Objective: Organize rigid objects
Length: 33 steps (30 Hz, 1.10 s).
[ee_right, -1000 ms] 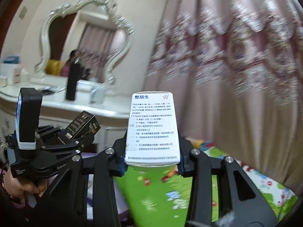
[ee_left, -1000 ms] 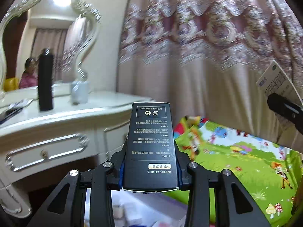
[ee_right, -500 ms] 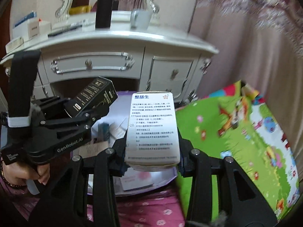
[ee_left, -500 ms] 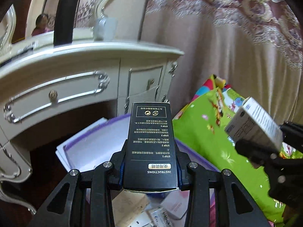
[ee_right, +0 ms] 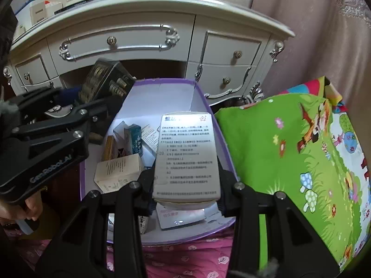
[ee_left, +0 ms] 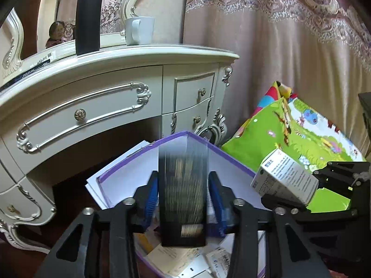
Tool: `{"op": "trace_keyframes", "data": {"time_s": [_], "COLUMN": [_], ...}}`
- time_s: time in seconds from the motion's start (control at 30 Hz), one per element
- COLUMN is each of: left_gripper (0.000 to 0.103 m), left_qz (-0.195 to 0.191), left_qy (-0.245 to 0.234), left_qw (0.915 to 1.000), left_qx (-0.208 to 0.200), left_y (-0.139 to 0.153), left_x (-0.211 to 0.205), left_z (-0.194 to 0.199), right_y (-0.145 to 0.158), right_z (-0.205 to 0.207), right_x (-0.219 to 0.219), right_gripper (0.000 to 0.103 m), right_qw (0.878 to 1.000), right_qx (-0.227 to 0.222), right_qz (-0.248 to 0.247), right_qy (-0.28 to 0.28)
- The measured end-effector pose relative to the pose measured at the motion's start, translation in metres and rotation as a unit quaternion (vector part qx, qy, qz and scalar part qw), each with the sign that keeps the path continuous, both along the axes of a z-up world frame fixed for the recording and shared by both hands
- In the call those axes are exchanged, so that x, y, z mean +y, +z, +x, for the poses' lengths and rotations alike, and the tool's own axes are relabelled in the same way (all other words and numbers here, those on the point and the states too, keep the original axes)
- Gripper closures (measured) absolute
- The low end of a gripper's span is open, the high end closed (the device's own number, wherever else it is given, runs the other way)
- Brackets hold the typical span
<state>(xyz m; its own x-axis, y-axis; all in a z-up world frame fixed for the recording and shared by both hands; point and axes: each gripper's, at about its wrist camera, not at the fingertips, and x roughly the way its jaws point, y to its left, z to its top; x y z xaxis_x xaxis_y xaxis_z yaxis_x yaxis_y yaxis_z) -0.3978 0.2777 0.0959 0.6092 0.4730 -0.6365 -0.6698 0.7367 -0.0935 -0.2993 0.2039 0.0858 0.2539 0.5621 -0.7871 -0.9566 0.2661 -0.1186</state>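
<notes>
1. The black box (ee_left: 183,199) looks a light, stiff carton with slick faces; its long side walls are the best place to pinch.
2. The left claw (ee_left: 183,197) is spread: the blurred black box sits loose between its blue pads, apparently dropping toward the purple bin (ee_left: 231,162).
3. The right claw (ee_right: 186,185) pinches the white medicine box (ee_right: 186,155), pointing to 12 o'clock, above the bin's 3 o'clock wall.
</notes>
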Motion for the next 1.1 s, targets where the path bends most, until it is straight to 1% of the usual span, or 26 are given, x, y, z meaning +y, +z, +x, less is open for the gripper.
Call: {"op": "trace_keyframes", "data": {"time_s": [0.03, 0.1, 0.13, 0.17, 0.2, 0.23, 0.27, 0.33, 0.37, 0.4, 0.43, 0.47, 0.5, 0.53, 0.57, 0.6, 0.63, 0.67, 0.7, 0.73, 0.77, 0.8, 0.87, 0.9, 0.97, 1.1], "left_gripper": [0.043, 0.019, 0.014, 0.010, 0.009, 0.007, 0.001, 0.000, 0.000, 0.000, 0.000, 0.000, 0.000, 0.000, 0.000, 0.000, 0.000, 0.000, 0.000, 0.000, 0.000, 0.000, 0.000, 0.000, 0.000, 0.000], "left_qz": [-0.002, 0.007, 0.017, 0.033, 0.047, 0.051, 0.048, 0.031, 0.031, 0.050, 0.077, 0.113, 0.162, 0.186, 0.198, 0.191, 0.166, 0.136, 0.094, 0.071, 0.052, 0.039, 0.013, 0.002, -0.008, -0.033], "left_qy": [-0.003, -0.002, -0.002, 0.004, 0.010, 0.009, 0.003, -0.007, -0.007, 0.006, 0.023, 0.045, 0.072, 0.083, 0.085, 0.076, 0.051, 0.024, -0.011, -0.027, -0.038, -0.044, -0.053, -0.051, -0.036, -0.029], "left_qw": [1.0000, 1.0000, 0.9998, 0.9994, 0.9988, 0.9985, 0.9987, 0.9992, 0.9993, 0.9987, 0.9967, 0.9919, 0.9822, 0.9763, 0.9732, 0.9753, 0.9816, 0.9878, 0.9938, 0.9959, 0.9970, 0.9971, 0.9949, 0.9943, 0.9934, 0.9927], "left_qx": [-0.001, -0.006, -0.005, -0.005, -0.009, -0.014, -0.020, -0.023, -0.021, -0.005, 0.013, 0.036, 0.062, 0.074, 0.081, 0.082, 0.080, 0.073, 0.059, 0.048, 0.043, 0.049, 0.084, 0.094, 0.108, 0.112], "left_y": [0.002, 0.007, 0.010, 0.015, 0.021, 0.024, 0.028, 0.033, 0.034, 0.038, 0.041, 0.044, 0.048, 0.050, 0.050, 0.051, 0.050, 0.048, 0.046, 0.044, 0.042, 0.038, 0.026, 0.020, 0.011, -0.005], "left_x": [0.000, -0.002, -0.004, -0.007, -0.010, -0.010, -0.009, -0.007, -0.007, -0.009, -0.012, -0.017, -0.024, -0.030, -0.033, -0.033, -0.032, -0.029, -0.026, -0.024, -0.022, -0.020, -0.014, -0.011, -0.004, 0.004], "left_z": [0.000, -0.003, -0.002, -0.003, -0.006, -0.006, -0.008, -0.008, -0.007, -0.005, -0.002, 0.001, 0.006, 0.008, 0.009, 0.009, 0.010, 0.010, 0.010, 0.009, 0.010, 0.012, 0.021, 0.023, 0.025, 0.023], "right_y": [-0.002, -0.004, -0.006, -0.006, -0.007, -0.006, -0.005, -0.002, -0.001, 0.000, 0.001, 0.001, 0.000, 0.000, 0.001, 0.001, 0.001, 0.000, 0.000, -0.001, -0.001, 0.000, -0.001, -0.001, -0.004, -0.012], "right_z": [0.000, -0.001, 0.000, 0.000, 0.000, 0.001, 0.000, -0.001, -0.001, -0.002, -0.003, -0.004, -0.004, -0.004, -0.003, -0.002, 0.000, 0.001, 0.003, 0.005, 0.006, 0.006, 0.005, 0.003, 0.000, -0.006], "right_x": [0.002, 0.004, 0.006, 0.007, 0.006, 0.006, 0.004, -0.001, -0.002, -0.004, -0.007, -0.009, -0.009, -0.012, -0.014, -0.015, -0.017, -0.019, -0.020, -0.022, -0.023, -0.024, -0.026, -0.026, -0.025, -0.024], "right_gripper": [0.060, 0.059, 0.059, 0.052, 0.046, 0.030, 0.019, 0.014, 0.013, 0.012, 0.012, 0.012, 0.012, 0.012, 0.012, 0.012, 0.012, 0.012, 0.012, 0.012, 0.012, 0.012, 0.012, 0.012, 0.012, 0.012], "right_qw": [1.000, 1.000, 0.999, 0.999, 0.999, 0.999, 0.999, 0.999, 0.999, 0.999, 0.999, 0.999, 0.999, 0.999, 0.999, 0.999, 0.998, 0.998, 0.997, 0.997, 0.997, 0.997, 0.998, 0.998, 0.998, 0.997], "right_qx": [0.004, 0.018, 0.033, 0.037, 0.041, 0.046, 0.046, 0.041, 0.039, 0.036, 0.038, 0.041, 0.042, 0.044, 0.048, 0.051, 0.060, 0.065, 0.070, 0.074, 0.073, 0.071, 0.060, 0.056, 0.051, 0.049], "right_qz": [-0.002, -0.008, -0.011, -0.012, -0.013, -0.013, -0.011, -0.006, -0.005, -0.006, -0.008, -0.011, -0.013, -0.015, -0.015, -0.014, -0.014, -0.014, -0.016, -0.020, -0.022, -0.023, -0.029, -0.033, -0.041, -0.055], "right_qy": [0.001, 0.007, 0.011, 0.009, 0.004, 0.002, 0.000, -0.001, 0.000, 0.002, 0.008, 0.012, 0.013, 0.012, 0.010, 0.008, 0.002, -0.002, -0.007, -0.014, -0.016, -0.017, -0.019, -0.019, -0.016, -0.009]}}
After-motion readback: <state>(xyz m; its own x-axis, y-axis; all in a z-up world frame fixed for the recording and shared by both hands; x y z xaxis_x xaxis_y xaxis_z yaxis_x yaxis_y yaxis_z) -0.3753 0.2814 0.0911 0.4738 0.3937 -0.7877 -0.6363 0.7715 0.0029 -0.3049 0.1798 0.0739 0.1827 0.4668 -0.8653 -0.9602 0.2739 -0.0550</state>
